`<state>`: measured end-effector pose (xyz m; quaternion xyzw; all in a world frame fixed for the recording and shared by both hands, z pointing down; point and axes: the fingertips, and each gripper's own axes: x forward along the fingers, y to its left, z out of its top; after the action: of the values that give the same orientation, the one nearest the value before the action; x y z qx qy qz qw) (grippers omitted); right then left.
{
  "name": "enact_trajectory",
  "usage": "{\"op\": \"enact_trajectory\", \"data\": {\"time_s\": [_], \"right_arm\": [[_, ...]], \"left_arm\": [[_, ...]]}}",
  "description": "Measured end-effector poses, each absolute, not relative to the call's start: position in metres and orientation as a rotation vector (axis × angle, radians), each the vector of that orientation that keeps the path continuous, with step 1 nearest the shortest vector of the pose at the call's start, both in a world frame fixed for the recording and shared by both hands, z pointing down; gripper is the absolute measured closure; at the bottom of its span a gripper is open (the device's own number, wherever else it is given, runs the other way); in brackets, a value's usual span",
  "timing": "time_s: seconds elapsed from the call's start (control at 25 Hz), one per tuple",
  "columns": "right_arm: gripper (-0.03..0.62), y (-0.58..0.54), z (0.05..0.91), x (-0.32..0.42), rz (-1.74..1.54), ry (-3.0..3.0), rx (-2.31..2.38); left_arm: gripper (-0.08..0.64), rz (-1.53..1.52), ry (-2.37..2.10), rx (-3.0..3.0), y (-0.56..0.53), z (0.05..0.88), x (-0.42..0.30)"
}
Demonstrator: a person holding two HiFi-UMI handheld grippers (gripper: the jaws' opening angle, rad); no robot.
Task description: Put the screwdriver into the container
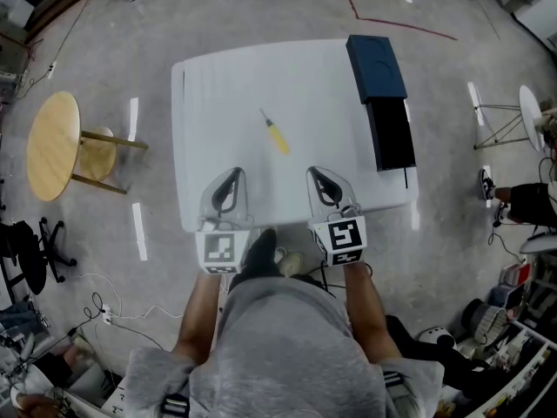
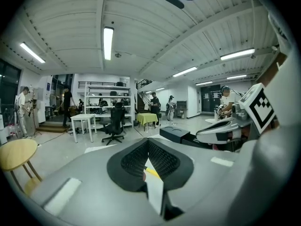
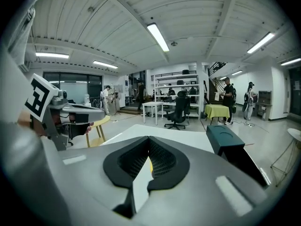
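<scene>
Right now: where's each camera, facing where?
Head view: on the head, steeply down at table, screwdriver, container; shows left tongs, right tongs, forearms.
Left gripper view: on left tongs, looks across table; own shut jaws, right tongs alongside.
Right gripper view: on right tongs, same way; left tongs alongside.
Both gripper views share the container.

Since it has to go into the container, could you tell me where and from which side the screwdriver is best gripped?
Take the screwdriver by its yellow handle, probably from above with jaws across it: it lies flat and slantwise on the table, and the handle is its thickest part, the near end.
</scene>
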<state>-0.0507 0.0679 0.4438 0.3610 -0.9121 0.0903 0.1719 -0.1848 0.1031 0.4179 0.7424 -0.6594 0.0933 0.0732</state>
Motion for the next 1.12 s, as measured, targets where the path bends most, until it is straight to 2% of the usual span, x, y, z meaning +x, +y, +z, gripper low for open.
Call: {"op": "enact_trajectory", "data": {"time_s": [0.48, 1.12], "right_arm": [[0.588, 0.017, 0.500, -0.108, 0.367, -2.498, 0.908], [0.588, -0.024, 0.570, -0.141, 0.484, -2.318, 0.837]], "left_arm": [[0.548, 0.333, -1.881, 2.141, 0.051, 0.475, -0.226], [0.548, 0.374, -1.767, 2.065, 0.010, 0.538, -0.259]]}}
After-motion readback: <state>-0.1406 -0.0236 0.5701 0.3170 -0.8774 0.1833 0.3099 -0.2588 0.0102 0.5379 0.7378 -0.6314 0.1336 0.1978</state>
